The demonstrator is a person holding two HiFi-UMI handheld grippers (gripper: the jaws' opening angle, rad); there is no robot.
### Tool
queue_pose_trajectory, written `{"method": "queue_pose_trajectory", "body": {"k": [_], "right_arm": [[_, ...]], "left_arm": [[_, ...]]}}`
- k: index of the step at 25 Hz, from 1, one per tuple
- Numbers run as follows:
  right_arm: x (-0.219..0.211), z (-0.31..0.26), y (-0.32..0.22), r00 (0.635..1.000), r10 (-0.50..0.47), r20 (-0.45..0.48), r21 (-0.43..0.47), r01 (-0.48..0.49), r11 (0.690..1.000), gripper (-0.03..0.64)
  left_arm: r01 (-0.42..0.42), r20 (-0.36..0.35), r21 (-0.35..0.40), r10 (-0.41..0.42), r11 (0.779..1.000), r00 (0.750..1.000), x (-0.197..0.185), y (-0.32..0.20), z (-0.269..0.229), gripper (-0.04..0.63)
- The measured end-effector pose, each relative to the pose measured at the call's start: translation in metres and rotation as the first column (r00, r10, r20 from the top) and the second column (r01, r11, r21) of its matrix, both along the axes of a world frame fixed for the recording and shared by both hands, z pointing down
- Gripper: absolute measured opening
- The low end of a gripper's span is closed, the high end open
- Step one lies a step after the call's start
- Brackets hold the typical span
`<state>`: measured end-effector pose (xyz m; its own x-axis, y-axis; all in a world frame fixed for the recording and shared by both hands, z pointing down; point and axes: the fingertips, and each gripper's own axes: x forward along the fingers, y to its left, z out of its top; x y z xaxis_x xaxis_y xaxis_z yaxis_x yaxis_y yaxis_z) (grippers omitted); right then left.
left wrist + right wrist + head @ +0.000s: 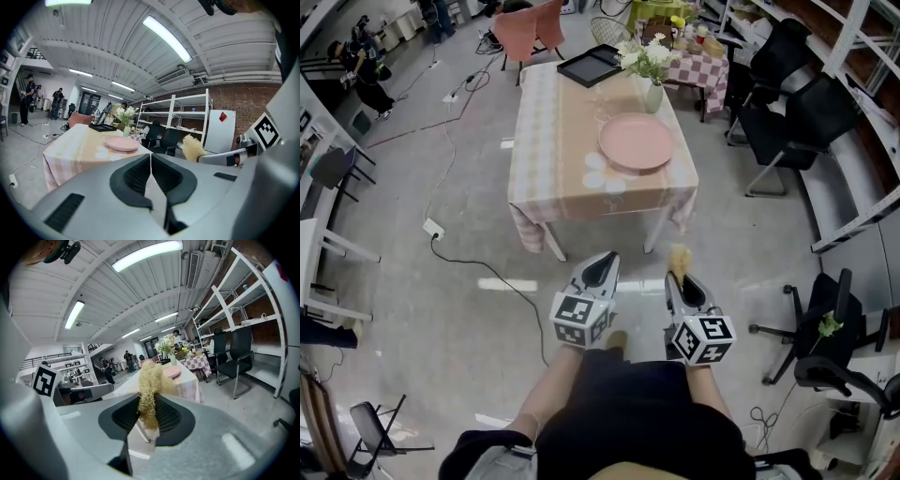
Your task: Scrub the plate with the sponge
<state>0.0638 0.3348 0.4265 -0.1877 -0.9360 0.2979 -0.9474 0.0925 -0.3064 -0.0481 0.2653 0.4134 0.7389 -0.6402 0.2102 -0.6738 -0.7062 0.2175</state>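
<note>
I am standing on bare concrete floor (441,309), well back from the counter (567,150), which has a pale striped cloth over it. Black chairs (792,122) and white shelving line the right wall.

The pink plate (636,141) lies flat on the counter's right half, near the edge facing me. A vase of white flowers (653,92) stands just beyond it, and a black tray (591,66) sits at the far end.

The coming move turns on one relation. The plate is straight ahead of both grippers across open floor, and it sits slightly to the right. I judge that the right gripper (680,278) has the more direct line to it.

The right gripper is clamped on the sponge (150,387), a yellow, stringy tuft. Its long axis runs forward out of the jaws, pointing towards the plate. The left gripper (604,262) has its jaws pressed together with nothing between them.

The plate is round, so it favours no direction of approach, and scrubbing has not started.

I can read no brand or writing anywhere, only the square black-and-white markers on the gripper cubes.
</note>
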Motion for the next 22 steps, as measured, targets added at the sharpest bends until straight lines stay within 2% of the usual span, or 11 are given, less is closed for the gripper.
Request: {"method": "queue_pose_trajectory", "body": {"k": [7,22], "right_arm": [[-0.005,0.007,-0.028,1.0,0.006,0.008,0.0,-0.006,1.0,0.081],[-0.011,0.01,-0.038,1.0,0.011,0.029,-0.019,-0.01,1.0,0.081]], "left_arm": [[0.006,0.007,-0.012,-0.006,1.0,1.0,-0.007,-0.026,0.008,0.017],[-0.019,0.022,-0.056,0.02,0.998,1.0,-0.012,-0.032,0.029,0.017]]}}
